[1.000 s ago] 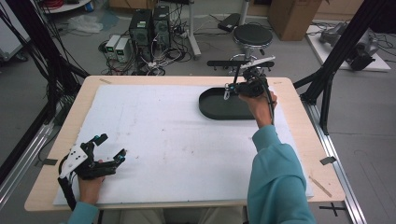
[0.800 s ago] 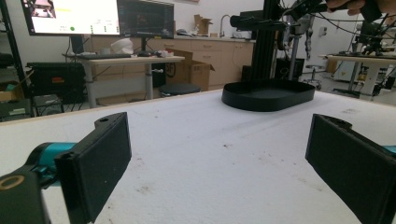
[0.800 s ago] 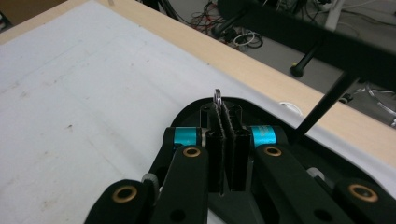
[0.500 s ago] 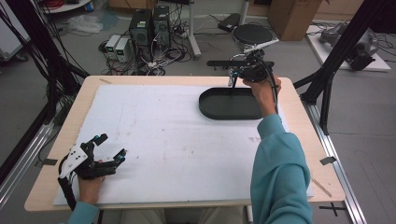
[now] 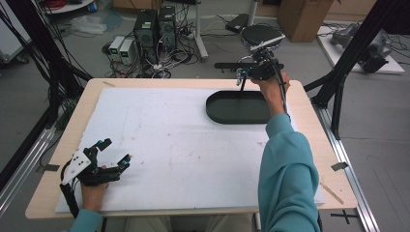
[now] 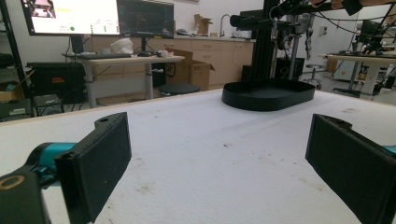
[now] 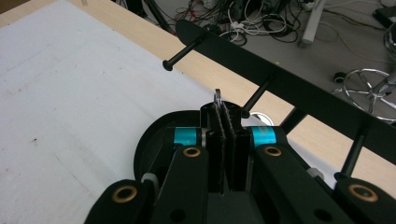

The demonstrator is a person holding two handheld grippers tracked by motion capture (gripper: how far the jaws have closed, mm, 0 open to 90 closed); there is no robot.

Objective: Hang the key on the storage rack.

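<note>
At the far right of the table, the right gripper (image 5: 244, 76) has lifted off the tray and drifted farther back since a second ago; it now hangs over the tray's far rim, close to a black metal bar with pegs (image 7: 285, 88) that juts out level behind the table edge. Its jaws are pressed together, pinching a small silver metal ring (image 7: 217, 97) whose top loop pokes out above the pads. In the right gripper view that ring sits just short of the pegs, not touching one.

Near left, the left gripper (image 5: 113, 153) has not budged: it rests low on the table with jaws spread wide and nothing between them.

The shallow black oval tray (image 5: 227, 110) lies at the far right of the white foam sheet (image 5: 169, 145); what can be seen of its floor is bare, though the forearm hides part of it.

The sheet, lightly speckled, covers most of the pale wooden tabletop (image 5: 309, 125). Beyond the far edge: computer towers (image 5: 154, 26), tangled cables and a round black stool (image 5: 261, 35) on the grey floor.
</note>
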